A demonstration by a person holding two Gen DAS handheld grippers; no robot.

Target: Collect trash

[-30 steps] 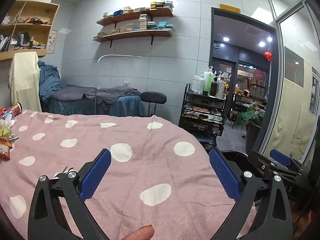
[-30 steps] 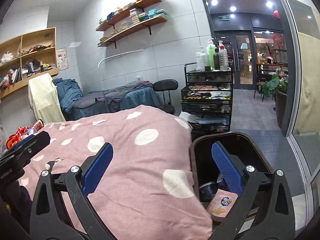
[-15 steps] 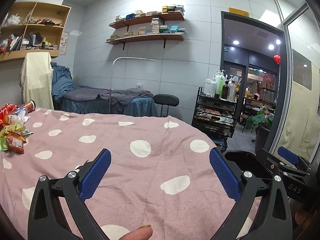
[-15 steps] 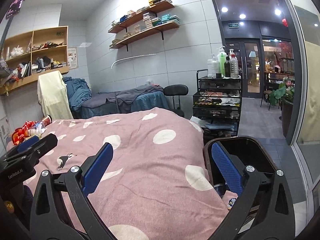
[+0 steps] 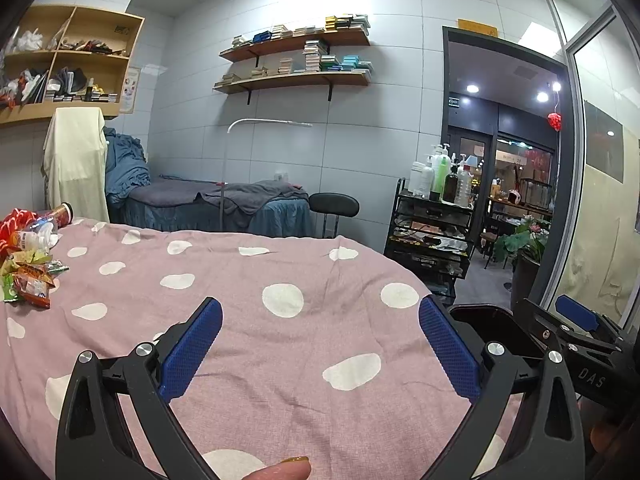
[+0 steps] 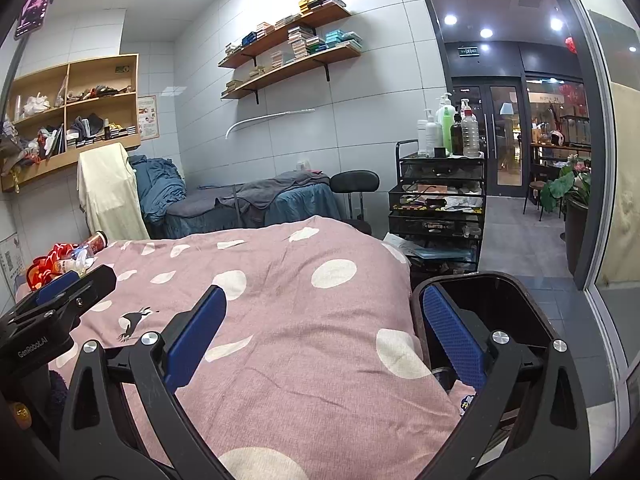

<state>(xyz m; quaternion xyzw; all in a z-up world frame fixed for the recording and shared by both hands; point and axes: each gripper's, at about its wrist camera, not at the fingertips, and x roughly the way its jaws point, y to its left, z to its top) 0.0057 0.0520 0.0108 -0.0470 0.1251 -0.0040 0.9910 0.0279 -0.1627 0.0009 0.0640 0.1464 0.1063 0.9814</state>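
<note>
A heap of trash (image 5: 28, 256) lies at the far left of the pink polka-dot bed (image 5: 248, 320): snack wrappers, a crushed plastic bottle and a red can. The same trash (image 6: 66, 260) shows at the left in the right wrist view. A black bin (image 6: 508, 312) stands on the floor by the bed's right side, with a wrapper and a can inside. My left gripper (image 5: 320, 344) hangs open over the bedspread with nothing between its blue pads. My right gripper (image 6: 324, 334) is open too, straddling the bed's edge and the black bin (image 5: 484, 324).
A black wire cart (image 6: 438, 200) with bottles on top stands behind the bin. A black stool (image 5: 334, 206) and a blue-covered massage bed (image 5: 224, 208) sit by the back wall. The glass door (image 6: 612, 160) and open doorway are to the right.
Both grippers have risen and pulled back to the left, so more of the bed and the trash heap shows. The bin's contents have slid mostly out of the right wrist view.
</note>
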